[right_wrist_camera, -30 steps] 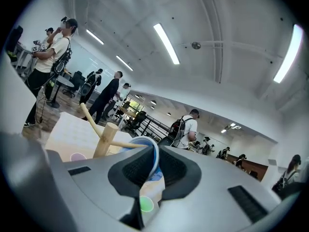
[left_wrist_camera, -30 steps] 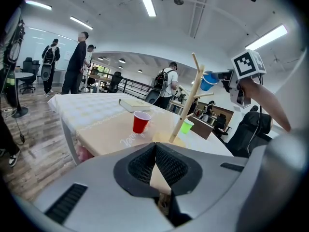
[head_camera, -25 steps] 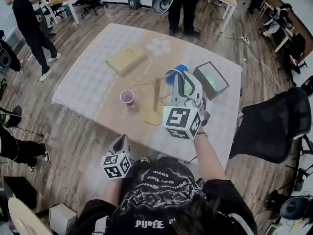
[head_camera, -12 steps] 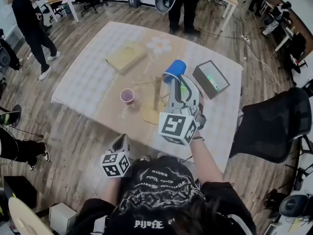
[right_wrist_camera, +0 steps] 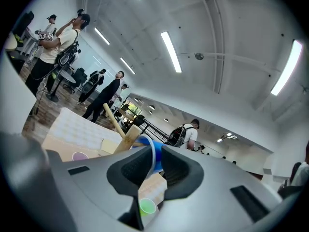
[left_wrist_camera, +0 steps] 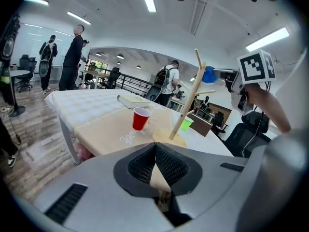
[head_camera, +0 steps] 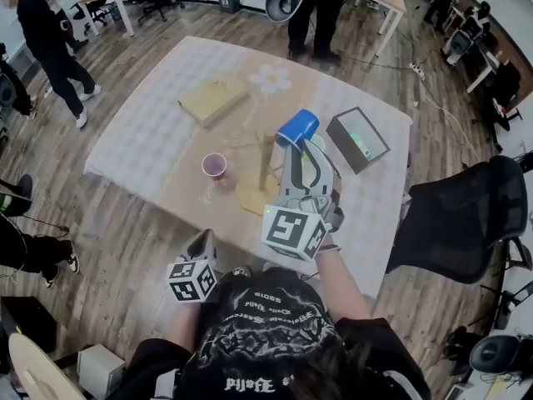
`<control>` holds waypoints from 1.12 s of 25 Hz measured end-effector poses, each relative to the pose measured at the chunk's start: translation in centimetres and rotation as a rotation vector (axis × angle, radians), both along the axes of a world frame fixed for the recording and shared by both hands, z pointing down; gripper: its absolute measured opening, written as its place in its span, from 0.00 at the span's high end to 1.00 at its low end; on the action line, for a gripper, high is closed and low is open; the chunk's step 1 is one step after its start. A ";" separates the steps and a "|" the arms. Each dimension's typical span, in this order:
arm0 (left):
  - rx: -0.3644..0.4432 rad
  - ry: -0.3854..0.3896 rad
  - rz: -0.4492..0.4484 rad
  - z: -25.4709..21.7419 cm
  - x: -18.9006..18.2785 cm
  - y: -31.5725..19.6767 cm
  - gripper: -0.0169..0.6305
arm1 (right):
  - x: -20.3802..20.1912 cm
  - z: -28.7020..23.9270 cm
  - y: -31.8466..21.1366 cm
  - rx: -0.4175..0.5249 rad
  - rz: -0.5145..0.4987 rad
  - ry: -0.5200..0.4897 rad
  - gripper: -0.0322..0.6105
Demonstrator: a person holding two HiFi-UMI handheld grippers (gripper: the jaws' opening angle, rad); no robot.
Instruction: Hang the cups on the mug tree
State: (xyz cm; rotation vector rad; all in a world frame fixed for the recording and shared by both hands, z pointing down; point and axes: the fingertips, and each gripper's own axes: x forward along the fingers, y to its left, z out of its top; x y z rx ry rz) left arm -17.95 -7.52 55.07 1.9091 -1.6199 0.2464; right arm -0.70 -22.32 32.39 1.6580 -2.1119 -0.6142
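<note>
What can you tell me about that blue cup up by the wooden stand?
The blue plastic cup is a plain, handleless tumbler with a thin rim, tipped on its side over an upper peg of the wooden mug tree. Its wall stands between the right gripper's jaws, which have just been opening.

the mug tree hides part of the green cup

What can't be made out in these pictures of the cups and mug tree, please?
Whether the blue cup hangs on a peg of the mug tree: head view, the cup covers it.
Green cup: head view, mostly behind the right gripper, whose tongs have just been opening around the blue cup's rim.
Book title: too small everywhere.
</note>
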 end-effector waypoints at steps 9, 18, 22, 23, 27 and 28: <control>-0.004 0.006 -0.020 0.3 0.0 -0.1 0.94 | -0.8 1.3 0.7 -0.028 -0.043 -0.020 0.81; 0.007 -0.009 -0.025 0.2 0.4 -0.5 0.94 | -2.6 0.8 2.6 -0.096 -0.281 -0.209 0.70; 0.024 -0.005 -0.036 -0.1 0.5 -0.6 0.94 | 1.0 1.7 1.0 -0.206 -0.273 -0.402 0.69; 0.029 -0.003 -0.038 -0.2 0.6 -0.6 0.94 | 2.4 2.4 0.1 -0.244 -0.253 -0.450 0.69; 0.035 -0.003 -0.045 -0.2 0.9 -0.7 0.94 | 8.2 5.7 -3.7 -0.374 -0.148 -0.621 0.70; 0.029 -0.004 -0.050 -0.1 0.9 -0.6 0.94 | 9.4 6.7 -4.7 -0.406 -0.122 -0.648 0.72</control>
